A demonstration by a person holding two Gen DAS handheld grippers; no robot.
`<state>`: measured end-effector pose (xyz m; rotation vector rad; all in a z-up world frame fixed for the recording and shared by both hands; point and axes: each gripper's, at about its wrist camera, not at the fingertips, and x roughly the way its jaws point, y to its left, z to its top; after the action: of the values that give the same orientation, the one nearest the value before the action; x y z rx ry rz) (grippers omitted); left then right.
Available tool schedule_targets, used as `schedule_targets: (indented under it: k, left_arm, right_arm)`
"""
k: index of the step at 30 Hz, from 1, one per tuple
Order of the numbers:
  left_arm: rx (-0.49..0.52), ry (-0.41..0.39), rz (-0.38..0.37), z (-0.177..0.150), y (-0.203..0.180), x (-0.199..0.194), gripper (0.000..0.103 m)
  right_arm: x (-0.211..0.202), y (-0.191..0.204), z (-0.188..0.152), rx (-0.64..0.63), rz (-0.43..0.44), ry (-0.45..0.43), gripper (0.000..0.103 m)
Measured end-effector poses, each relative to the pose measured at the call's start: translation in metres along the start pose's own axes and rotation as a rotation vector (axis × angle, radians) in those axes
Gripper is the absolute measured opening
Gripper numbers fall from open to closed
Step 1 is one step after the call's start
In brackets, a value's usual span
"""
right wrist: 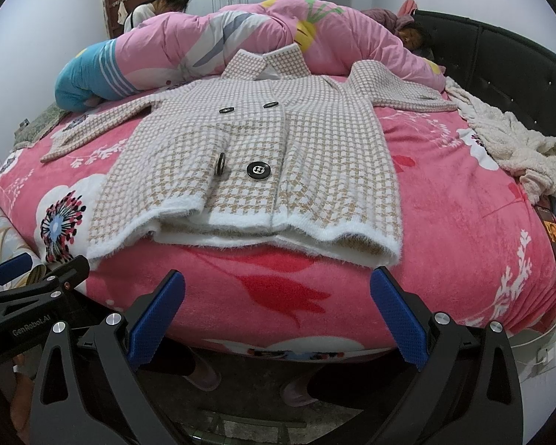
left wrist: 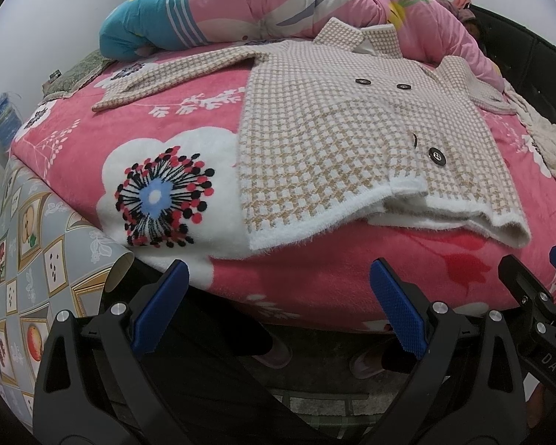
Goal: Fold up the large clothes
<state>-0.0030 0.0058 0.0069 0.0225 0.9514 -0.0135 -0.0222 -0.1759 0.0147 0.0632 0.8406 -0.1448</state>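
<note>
A beige-and-white houndstooth coat (left wrist: 333, 126) (right wrist: 263, 148) with black buttons lies front-up on the pink floral blanket (left wrist: 137, 141) (right wrist: 456, 222). Both sleeves are spread sideways and the fluffy white hem (right wrist: 241, 230) faces me. My left gripper (left wrist: 278, 304) is open, held off the bed's near edge, below the hem's left part, with nothing between its blue pads (left wrist: 396, 315). My right gripper (right wrist: 278, 311) is open too, just short of the hem's middle, and empty. The right gripper (left wrist: 537, 296) shows at the left wrist view's right edge; the left gripper (right wrist: 33, 285) shows at the right view's left edge.
A rolled pink duvet (right wrist: 263, 40) lies along the far side, with a person (right wrist: 411, 37) lying by it. Another person (right wrist: 159, 3) sits behind it. A cream fleece garment (right wrist: 511, 144) is heaped at the right. A black headboard (right wrist: 500, 74) curves behind. Patterned sheeting (left wrist: 26, 259) covers the floor at left.
</note>
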Motion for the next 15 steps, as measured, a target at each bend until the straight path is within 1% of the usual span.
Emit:
schedule_targets:
  k: [15]
  left_arm:
    - [-0.005, -0.003, -0.001, 0.0019, 0.0033, -0.0006, 0.095]
  right_arm:
    - [0.0007, -0.0012, 0.0011, -0.001, 0.001, 0.000, 0.097]
